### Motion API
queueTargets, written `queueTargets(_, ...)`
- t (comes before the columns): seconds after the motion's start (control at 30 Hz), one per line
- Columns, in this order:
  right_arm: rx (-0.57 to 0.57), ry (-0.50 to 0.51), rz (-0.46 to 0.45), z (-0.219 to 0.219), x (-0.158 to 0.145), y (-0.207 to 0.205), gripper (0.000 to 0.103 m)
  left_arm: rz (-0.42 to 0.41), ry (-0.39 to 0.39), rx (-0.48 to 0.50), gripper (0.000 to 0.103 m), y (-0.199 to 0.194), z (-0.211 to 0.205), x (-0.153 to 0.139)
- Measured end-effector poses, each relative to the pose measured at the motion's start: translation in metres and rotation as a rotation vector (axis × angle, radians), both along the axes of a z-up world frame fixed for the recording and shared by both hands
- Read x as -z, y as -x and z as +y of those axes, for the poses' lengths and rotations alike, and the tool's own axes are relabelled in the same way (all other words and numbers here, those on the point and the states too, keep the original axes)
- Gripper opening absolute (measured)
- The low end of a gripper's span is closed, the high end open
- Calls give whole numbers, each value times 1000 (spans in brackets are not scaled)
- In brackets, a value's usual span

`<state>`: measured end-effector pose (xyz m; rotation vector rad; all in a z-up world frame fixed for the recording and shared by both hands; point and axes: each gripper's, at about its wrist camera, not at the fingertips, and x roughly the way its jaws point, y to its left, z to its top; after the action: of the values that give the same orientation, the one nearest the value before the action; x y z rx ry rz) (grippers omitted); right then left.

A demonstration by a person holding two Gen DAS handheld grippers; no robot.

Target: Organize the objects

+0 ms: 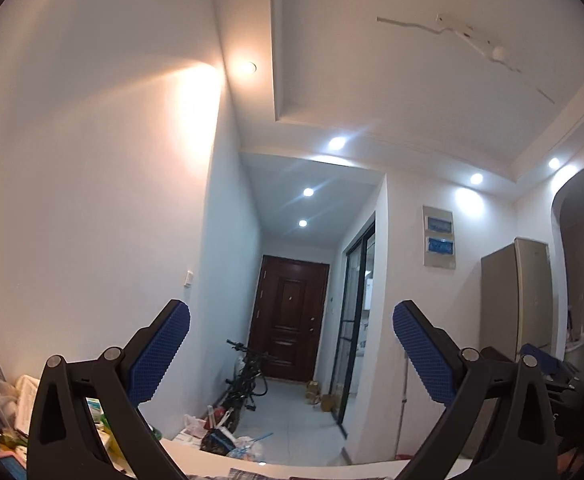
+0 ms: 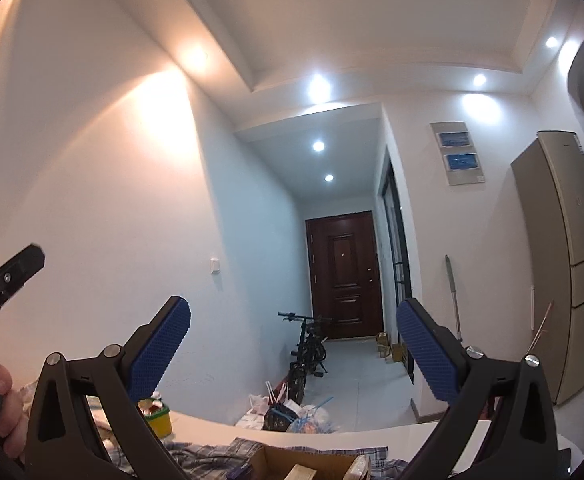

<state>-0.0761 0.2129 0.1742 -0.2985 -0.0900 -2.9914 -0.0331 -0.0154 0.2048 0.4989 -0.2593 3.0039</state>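
— Jaws: spread wide on left gripper and right gripper alike, with nothing between the blue pads.

— Aimed where?

— Up and out, toward hallway and ceiling lights. Well above the work, by the look of it.

— And the objects to organize?

— Down at the very bottom edge of the right wrist view: open cardboard box, resting on a plaid cloth over the white table. Something pale inside the box, too cropped to name. Yellow tub further left, near the table's far edge. More clutter heaped at the lower left of the left wrist view, too blurred to sort out.

— Step in hand, then?

— Most likely the approach: nothing gripped, nothing singled out yet.

— Advice for doing it well?

— Tilt both wrists down first, to bring the tabletop into the middle of each view. Choose one target before descending. Keep jaws wide until astride it, then close squarely across its narrow side.

— Anything to mind near the box?

— Come in from above, clear of the cardboard walls. Beware of pinching loose cloth along with the item. Also keep the two tools apart: part of the left one visible at the left edge of the right wrist view, hand wrapped around its grip, fairly close by.
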Motion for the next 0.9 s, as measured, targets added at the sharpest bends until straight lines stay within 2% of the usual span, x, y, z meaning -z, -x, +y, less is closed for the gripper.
queueTargets(0.1, 15, -13, 12, -1, -5, -8, 103, -50, -46, 39, 103, 9, -1, -5)
queueTargets(0.17, 9, -8, 16, 2, -11, -14, 103, -72, -53, 31, 103, 15, 1, -9)
queueTargets(0.33, 22, 10, -1, 14, -18, -29, 103, -62, -4, -35, 103, 1, -1, -10)
queueTargets(0.5, 34, 21, -58, 21, -14, -32, 103, -168, 39, -8, 103, 0, -2, -5)
queueTargets(0.6, -2, 26, -92, 20, -7, -34, 103, -193, 60, 21, 103, -4, 1, 1)
queueTargets(0.77, 0, 3, -138, 15, 9, -36, 103, -207, 93, 22, 103, -11, 9, 12)
queueTargets(0.9, -9, 0, -189, 12, 26, -35, 103, -265, 151, 27, 103, -6, 14, 29)
